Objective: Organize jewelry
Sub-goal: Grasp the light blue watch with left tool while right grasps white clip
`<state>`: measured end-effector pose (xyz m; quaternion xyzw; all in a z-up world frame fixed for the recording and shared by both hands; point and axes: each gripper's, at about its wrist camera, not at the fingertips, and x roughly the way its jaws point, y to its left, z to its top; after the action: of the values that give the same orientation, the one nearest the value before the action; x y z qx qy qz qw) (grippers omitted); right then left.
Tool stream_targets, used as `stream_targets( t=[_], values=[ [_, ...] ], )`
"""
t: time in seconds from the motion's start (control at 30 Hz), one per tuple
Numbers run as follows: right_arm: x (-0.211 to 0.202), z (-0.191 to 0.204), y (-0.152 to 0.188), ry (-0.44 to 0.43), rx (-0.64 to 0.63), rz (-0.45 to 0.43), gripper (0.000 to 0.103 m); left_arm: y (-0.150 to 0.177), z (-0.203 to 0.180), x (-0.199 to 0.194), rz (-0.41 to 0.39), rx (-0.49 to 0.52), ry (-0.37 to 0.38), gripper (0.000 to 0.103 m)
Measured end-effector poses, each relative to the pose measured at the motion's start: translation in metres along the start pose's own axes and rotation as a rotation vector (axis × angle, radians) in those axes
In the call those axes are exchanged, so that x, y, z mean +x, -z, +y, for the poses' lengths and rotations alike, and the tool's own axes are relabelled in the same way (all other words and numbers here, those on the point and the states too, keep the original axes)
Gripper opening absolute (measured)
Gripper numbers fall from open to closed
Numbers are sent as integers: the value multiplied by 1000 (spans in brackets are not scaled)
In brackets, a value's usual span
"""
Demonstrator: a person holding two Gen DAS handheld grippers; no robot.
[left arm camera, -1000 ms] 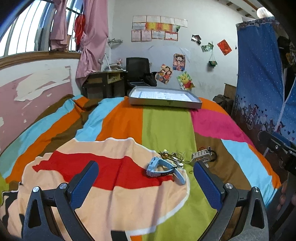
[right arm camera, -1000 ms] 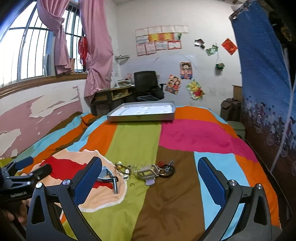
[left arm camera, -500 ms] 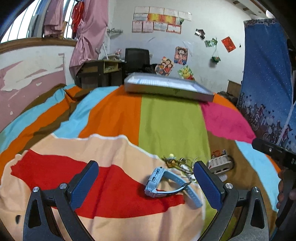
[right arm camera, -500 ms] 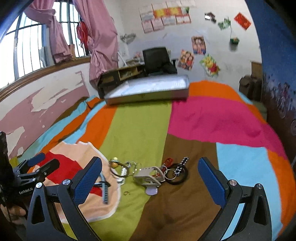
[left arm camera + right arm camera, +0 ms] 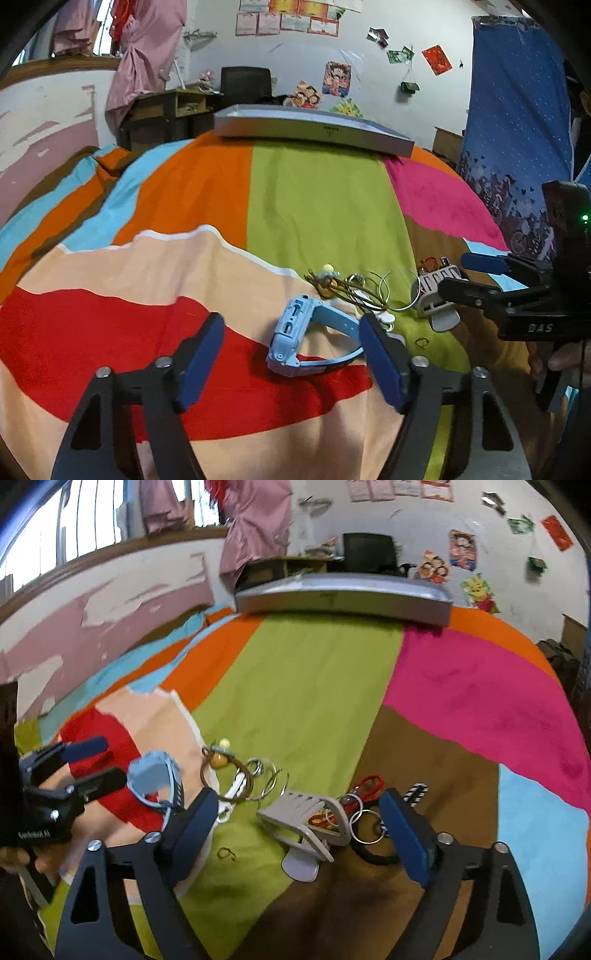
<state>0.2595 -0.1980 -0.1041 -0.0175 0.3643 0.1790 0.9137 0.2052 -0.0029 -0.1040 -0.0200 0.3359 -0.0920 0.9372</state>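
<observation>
Much bare blanket — tray beyond

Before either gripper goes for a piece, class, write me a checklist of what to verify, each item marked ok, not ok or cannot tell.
1. Watch sits between the left gripper jaws, which are closing: ok.
2. Left pads touching the watch: not ok, gaps on both sides.
3. Hair claw lies between the right gripper jaws, also closing: ok.
4. Claw free of other pieces: not ok, red cord and key rings lie against it.
5. Tray at the far end of the blanket in view: ok.
6. Room inside the tray: cannot tell, only its wall shows.
</observation>
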Motion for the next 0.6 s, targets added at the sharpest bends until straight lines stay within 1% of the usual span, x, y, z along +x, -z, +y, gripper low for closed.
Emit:
stream_targets(
  t=[0.03,0.1,0.17,0.2,0.27,0.33,0.4,0.47,0.6],
  values=[
    [3,0,1,-2,-9,5,78,1,0,2,6,3,3,68],
    [7,0,1,-13,-24,17,73,3,-1,6,21,8,14,62],
    [10,-1,2,-18,-42,32,65,4,-2,9,36,15,23,57],
    [12,-1,3,-20,-52,43,63,4,-2,11,44,19,26,54],
    [16,-1,4,-24,-59,63,52,4,-2,14,63,16,36,51],
    [17,-1,5,-29,-60,71,51,5,-1,15,79,6,48,47],
    [16,-2,4,-32,-62,75,48,6,1,17,95,-8,63,41],
    [15,-1,4,-35,-63,88,46,6,3,18,102,-20,63,38],
    [14,-2,4,-36,-56,124,45,6,9,20,126,-64,66,28]
  ],
)
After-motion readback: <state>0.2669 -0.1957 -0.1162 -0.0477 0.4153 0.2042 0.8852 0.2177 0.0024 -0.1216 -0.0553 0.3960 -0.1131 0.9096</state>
